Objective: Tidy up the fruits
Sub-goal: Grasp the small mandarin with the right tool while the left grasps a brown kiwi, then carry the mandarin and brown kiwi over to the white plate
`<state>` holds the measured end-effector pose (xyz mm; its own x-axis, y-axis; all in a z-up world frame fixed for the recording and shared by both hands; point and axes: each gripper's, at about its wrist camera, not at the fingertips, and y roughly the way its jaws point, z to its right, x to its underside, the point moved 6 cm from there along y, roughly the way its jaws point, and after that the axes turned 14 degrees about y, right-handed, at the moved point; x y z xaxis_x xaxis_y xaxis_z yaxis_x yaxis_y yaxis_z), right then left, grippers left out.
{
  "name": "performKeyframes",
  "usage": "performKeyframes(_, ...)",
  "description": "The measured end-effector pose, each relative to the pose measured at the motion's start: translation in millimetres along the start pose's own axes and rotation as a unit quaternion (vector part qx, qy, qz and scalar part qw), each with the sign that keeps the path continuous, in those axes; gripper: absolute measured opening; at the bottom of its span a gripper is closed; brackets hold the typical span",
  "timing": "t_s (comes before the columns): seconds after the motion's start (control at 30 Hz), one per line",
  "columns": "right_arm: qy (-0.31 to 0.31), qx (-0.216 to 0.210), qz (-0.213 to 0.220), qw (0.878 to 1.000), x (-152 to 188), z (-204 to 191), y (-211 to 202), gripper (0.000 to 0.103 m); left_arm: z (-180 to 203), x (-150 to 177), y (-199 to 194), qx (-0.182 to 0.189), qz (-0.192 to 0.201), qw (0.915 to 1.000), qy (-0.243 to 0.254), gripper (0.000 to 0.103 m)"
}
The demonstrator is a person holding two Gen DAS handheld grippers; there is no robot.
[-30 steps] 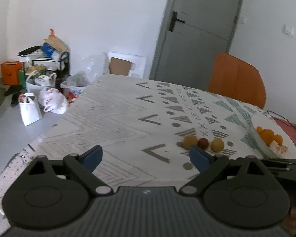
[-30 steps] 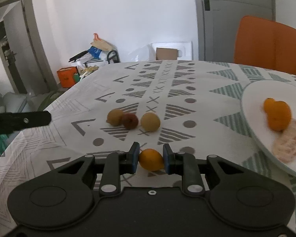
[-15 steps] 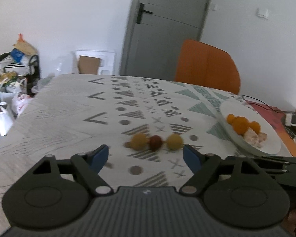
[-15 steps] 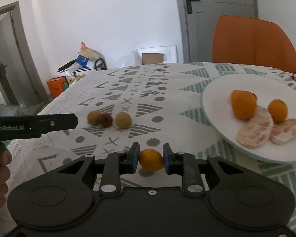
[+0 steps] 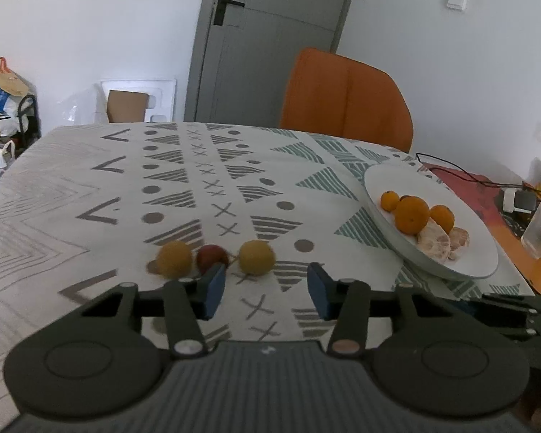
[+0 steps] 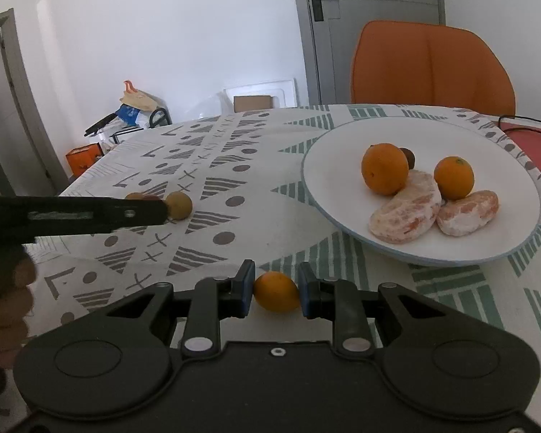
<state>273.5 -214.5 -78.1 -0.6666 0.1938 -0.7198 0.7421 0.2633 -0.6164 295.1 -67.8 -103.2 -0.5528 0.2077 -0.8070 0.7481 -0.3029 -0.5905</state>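
Orange and small, a kumquat (image 6: 277,291) sits pinched between the blue pads of the right gripper (image 6: 276,290), near the white plate (image 6: 328,195) of oranges. The left gripper (image 5: 265,287) has just been closing; its jaws hold nothing, with three little round fruits (image 5: 214,258) lined up just past them on the patterned tablecloth (image 5: 90,187).
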Motion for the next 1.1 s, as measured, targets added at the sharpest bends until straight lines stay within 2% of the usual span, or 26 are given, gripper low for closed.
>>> performKeyframes(0.1, -0.013, 0.004, -0.001, 1.000, 3, -1, -1, 0.026, 3, -2, 9, -0.009, -0.002, 1.0000, 0.000, 0.048)
performKeyframes(0.23, -0.019, 0.009, -0.004, 1.000, 6, 3, -6, 0.033, 3, -2, 18, -0.015, -0.009, 0.9998, -0.003, 0.048)
performKeyframes(0.33, -0.024, 0.007, 0.002, 1.000, 10, 5, -9, 0.033, 1, -2, 24, -0.021, -0.011, 0.9997, -0.004, 0.047)
performKeyframes(0.43, -0.028, 0.009, 0.007, 1.000, 12, 5, -9, 0.033, 0, -1, 32, -0.031, -0.019, 0.9993, -0.004, 0.039)
performKeyframes(0.5, -0.032, 0.014, 0.010, 0.999, 12, 4, -8, 0.029, -2, -1, 33, -0.042, -0.017, 0.9990, -0.003, 0.026)
performKeyframes(0.6, -0.035, 0.013, 0.012, 0.999, 11, 3, -7, 0.028, -3, -1, 32, -0.034, -0.017, 0.9992, -0.010, 0.026)
performKeyframes(0.8, -0.023, 0.011, 0.013, 1.000, 8, 6, -6, 0.027, 8, 6, 17, -0.014, -0.015, 0.9997, 0.014, 0.025)
performKeyframes(1.1, -0.014, 0.016, 0.029, 0.999, 3, 8, -15, 0.027, 7, 0, -6, -0.014, 0.001, 0.9997, 0.021, 0.025)
